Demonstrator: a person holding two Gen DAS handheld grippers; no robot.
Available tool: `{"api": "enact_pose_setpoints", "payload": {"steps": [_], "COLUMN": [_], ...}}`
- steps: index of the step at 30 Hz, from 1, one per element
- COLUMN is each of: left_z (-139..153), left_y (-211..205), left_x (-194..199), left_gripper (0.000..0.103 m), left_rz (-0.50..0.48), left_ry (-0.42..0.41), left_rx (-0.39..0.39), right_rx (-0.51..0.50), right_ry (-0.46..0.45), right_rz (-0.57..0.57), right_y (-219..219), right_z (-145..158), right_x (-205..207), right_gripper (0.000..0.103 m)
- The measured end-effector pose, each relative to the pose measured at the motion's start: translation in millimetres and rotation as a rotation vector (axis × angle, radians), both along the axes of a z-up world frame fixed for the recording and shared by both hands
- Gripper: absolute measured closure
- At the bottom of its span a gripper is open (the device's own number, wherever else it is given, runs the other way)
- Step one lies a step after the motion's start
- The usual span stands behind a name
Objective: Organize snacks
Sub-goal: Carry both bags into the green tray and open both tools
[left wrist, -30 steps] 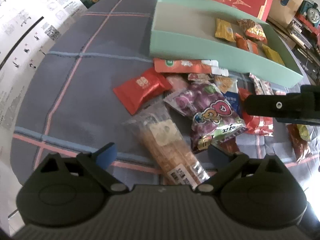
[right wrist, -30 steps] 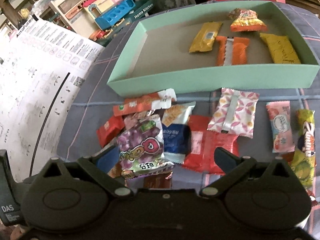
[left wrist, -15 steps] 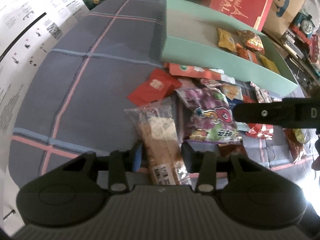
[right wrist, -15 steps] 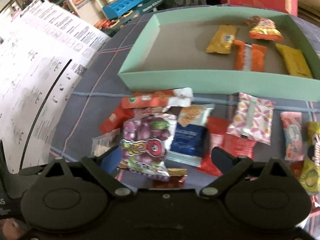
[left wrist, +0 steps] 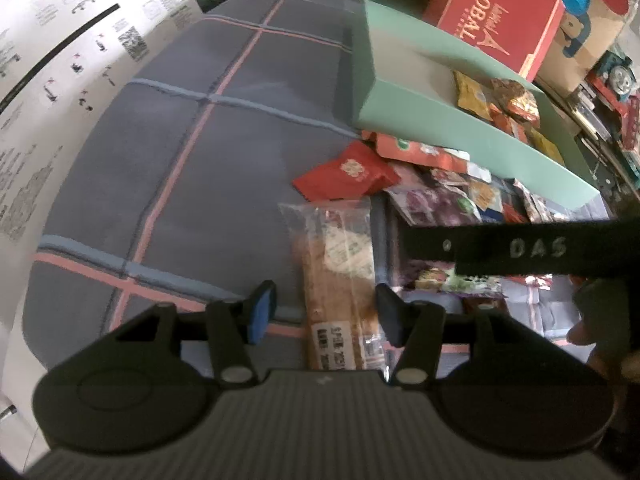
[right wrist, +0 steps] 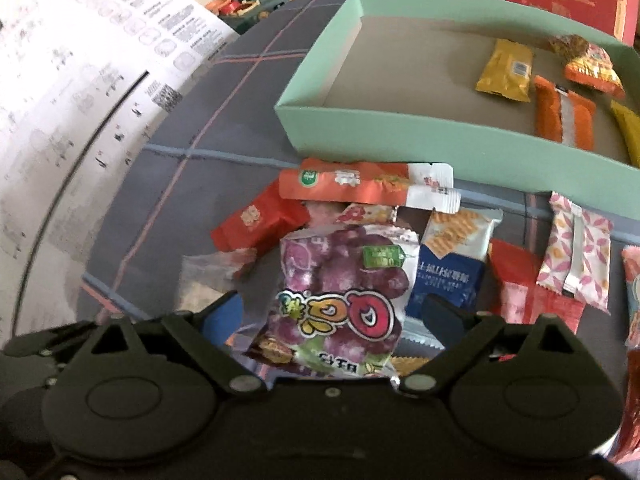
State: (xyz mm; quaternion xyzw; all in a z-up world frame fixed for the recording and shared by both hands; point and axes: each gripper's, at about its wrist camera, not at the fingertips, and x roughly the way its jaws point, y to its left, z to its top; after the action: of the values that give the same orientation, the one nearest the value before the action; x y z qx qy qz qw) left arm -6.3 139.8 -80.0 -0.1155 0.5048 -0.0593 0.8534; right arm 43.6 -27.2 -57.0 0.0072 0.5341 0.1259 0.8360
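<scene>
Snacks lie in a loose heap on the worktop (left wrist: 192,184), which wears a grey cloth crossed with pink and blue lines, just in front of a shallow green box (right wrist: 384,140). In the right wrist view the box fills the upper right of the frame and already holds a yellow packet (right wrist: 506,70) and an orange packet (right wrist: 564,118), among others.

The left claw (left wrist: 324,318) sits at the lower middle of its own view, half open around the near end of a clear packet of biscuits (left wrist: 340,280). Its jaws have just been opening a little; the right finger is close against the packet's edge, the left blue pad (left wrist: 258,316) stands clear of it.

The right claw (right wrist: 332,316) is spread wide at the lower middle of its view, straddling a purple grape candy bag (right wrist: 344,296) without pressing on it. Beside that bag lie a blue cracker packet (right wrist: 448,264) and a red packet (right wrist: 256,220).
</scene>
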Motion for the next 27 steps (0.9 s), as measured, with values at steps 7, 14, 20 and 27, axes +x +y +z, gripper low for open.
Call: {"api": "enact_pose_setpoints", "payload": {"steps": [7, 14, 20, 27], "left_z": [-1, 0, 2, 20], "left_y": [2, -8, -19, -19], "left_x": [1, 1, -1, -3], "left_gripper": [0.048, 0.045, 0.067, 0.067], "left_rz": [0.006, -0.016, -0.045, -0.034], "left_ry": [-0.004, -0.01, -0.015, -0.024], "left_rx": [0.012, 0.061, 0.103, 0.086], "right_rx": [-0.077, -0.013, 0.056, 0.14], "right_ry": [-0.068, -0.048, -0.055, -0.081], "right_rz": [0.063, 0.056, 0.025, -0.017], "right_y": [7, -9, -30, -56], "right_z": [-4, 3, 16, 34], "right_x": [-9, -20, -27, -32], "right_gripper": [0.029, 0.045, 0.045, 0.045]}}
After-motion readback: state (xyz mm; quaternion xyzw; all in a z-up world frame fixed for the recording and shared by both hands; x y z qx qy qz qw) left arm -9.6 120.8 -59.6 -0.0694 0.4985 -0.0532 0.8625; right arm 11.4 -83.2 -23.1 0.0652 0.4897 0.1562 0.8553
